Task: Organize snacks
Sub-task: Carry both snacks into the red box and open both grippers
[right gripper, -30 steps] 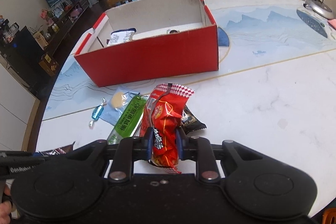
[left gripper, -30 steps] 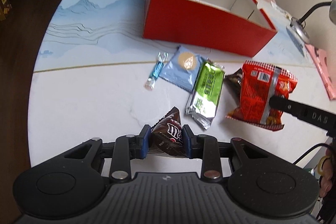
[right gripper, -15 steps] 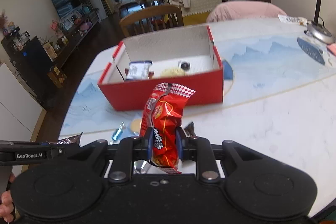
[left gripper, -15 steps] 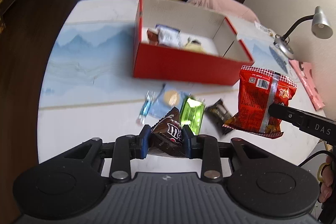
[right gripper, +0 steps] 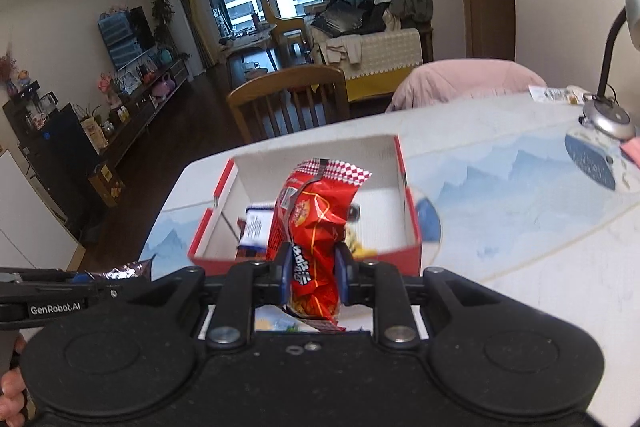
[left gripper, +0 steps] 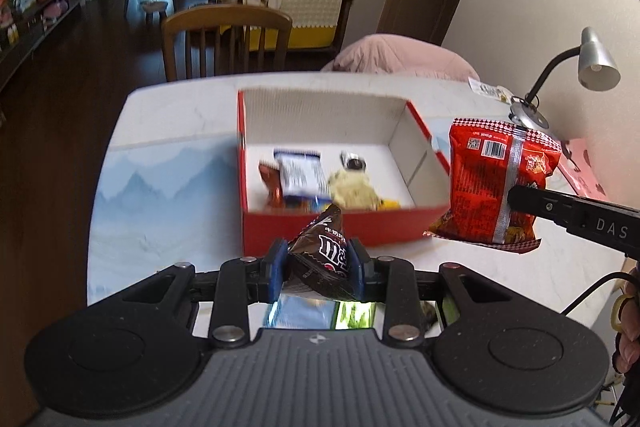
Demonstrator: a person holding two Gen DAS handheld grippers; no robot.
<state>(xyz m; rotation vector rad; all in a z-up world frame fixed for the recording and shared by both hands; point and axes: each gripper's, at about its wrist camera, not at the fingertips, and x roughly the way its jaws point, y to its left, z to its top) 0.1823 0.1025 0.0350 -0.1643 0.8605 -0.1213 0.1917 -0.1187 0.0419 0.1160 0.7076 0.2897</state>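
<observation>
My left gripper [left gripper: 319,269] is shut on a brown chocolate candy bag [left gripper: 322,259] and holds it in the air in front of the red box [left gripper: 340,223]. My right gripper [right gripper: 312,277] is shut on a red snack bag [right gripper: 314,227], held above the box's near wall [right gripper: 400,253]; the bag also shows in the left wrist view [left gripper: 496,179], right of the box. Inside the box lie a blue-white packet [left gripper: 298,173], a yellowish snack [left gripper: 352,189] and a small dark packet [left gripper: 352,161].
A grey desk lamp [left gripper: 596,61] stands at the table's right side, its base [right gripper: 608,119] near a pink item [left gripper: 580,167]. A wooden chair [left gripper: 226,41] and a pink cushioned seat [left gripper: 400,59] stand behind the table. Loose packets [left gripper: 320,313] lie below my left gripper.
Both grippers have risen and moved forward towards the red box with their bags. The box's inside now shows fully, and the loose snacks on the table have dropped below the grippers.
</observation>
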